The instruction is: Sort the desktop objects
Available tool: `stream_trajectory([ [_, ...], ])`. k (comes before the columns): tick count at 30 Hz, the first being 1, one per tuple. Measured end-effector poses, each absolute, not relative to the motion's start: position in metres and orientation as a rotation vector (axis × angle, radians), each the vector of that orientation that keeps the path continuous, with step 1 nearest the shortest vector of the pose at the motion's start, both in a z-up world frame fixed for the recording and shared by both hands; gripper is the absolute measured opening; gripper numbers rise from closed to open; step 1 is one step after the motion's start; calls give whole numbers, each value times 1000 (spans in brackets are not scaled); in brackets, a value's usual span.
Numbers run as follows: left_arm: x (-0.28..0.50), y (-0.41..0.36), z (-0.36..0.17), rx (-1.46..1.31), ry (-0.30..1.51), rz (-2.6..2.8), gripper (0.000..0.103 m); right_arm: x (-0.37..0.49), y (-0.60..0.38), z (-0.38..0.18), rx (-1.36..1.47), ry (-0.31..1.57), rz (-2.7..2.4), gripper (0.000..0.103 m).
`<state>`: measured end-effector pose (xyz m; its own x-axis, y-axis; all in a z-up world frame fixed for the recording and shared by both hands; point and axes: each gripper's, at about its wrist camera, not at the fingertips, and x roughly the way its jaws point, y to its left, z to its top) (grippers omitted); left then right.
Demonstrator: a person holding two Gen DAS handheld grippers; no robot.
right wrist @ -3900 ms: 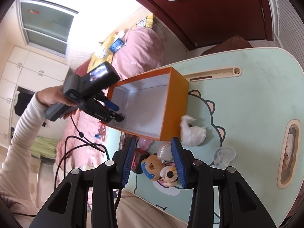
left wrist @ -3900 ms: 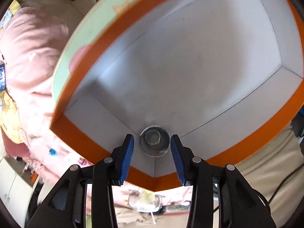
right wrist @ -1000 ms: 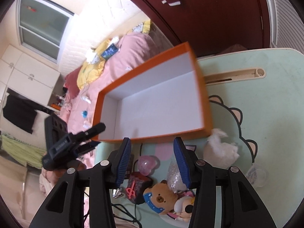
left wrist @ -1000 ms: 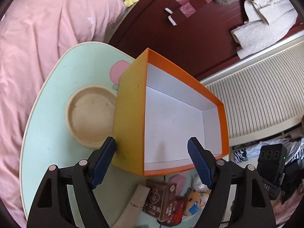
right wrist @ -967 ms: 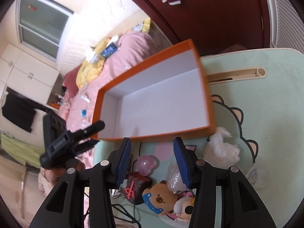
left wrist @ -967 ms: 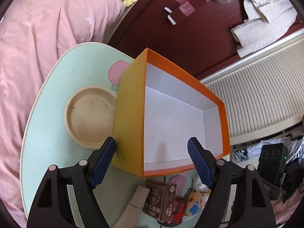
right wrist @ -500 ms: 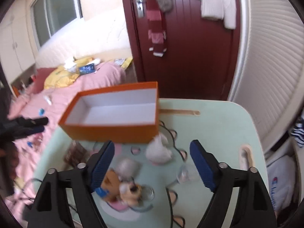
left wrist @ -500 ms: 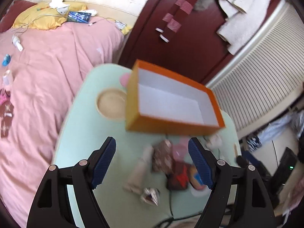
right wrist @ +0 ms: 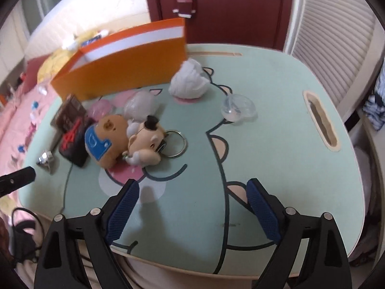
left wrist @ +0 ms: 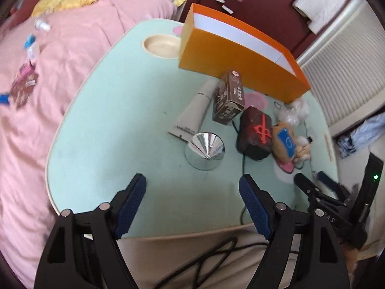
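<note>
Both tongs hang spread and empty over the near edge of the table: the left gripper (left wrist: 192, 193) faces the silver cone (left wrist: 205, 149), the right gripper (right wrist: 192, 202) faces bare tabletop with the plush toys ahead.

The orange box (left wrist: 235, 60) stands at the far side of the green table (left wrist: 115, 125), its open top tilted away, so it looks like the bin for everything loose. To do this step well, I would take the cone first (it stands alone, nearest the left tongs), gripping low on its round base rather than the slippery tip.

Around it, big to small:
- a white tube (left wrist: 192, 113)
- a brown carton (left wrist: 228, 98)
- a dark pouch (left wrist: 255, 132)
- plush toys (right wrist: 120, 139) with a key ring
- crumpled tissue (right wrist: 189, 79)
- a clear cup (right wrist: 237, 107)

The carton leans against the box wall, crowding that approach.
</note>
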<state>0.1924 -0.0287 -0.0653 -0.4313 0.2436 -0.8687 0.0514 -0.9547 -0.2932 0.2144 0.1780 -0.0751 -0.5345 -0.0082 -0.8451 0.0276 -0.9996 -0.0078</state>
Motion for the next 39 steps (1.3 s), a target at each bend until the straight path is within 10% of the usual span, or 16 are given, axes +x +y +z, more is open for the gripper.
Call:
stream_trajectory([
  [6,182,10,-77,-1680,37,2552,95,213,171,-77,1498,68,-2721,102],
  [39,174,-18,-57,-1389,-38,2673,97,209,174,-79,1404,78,-2744,103],
])
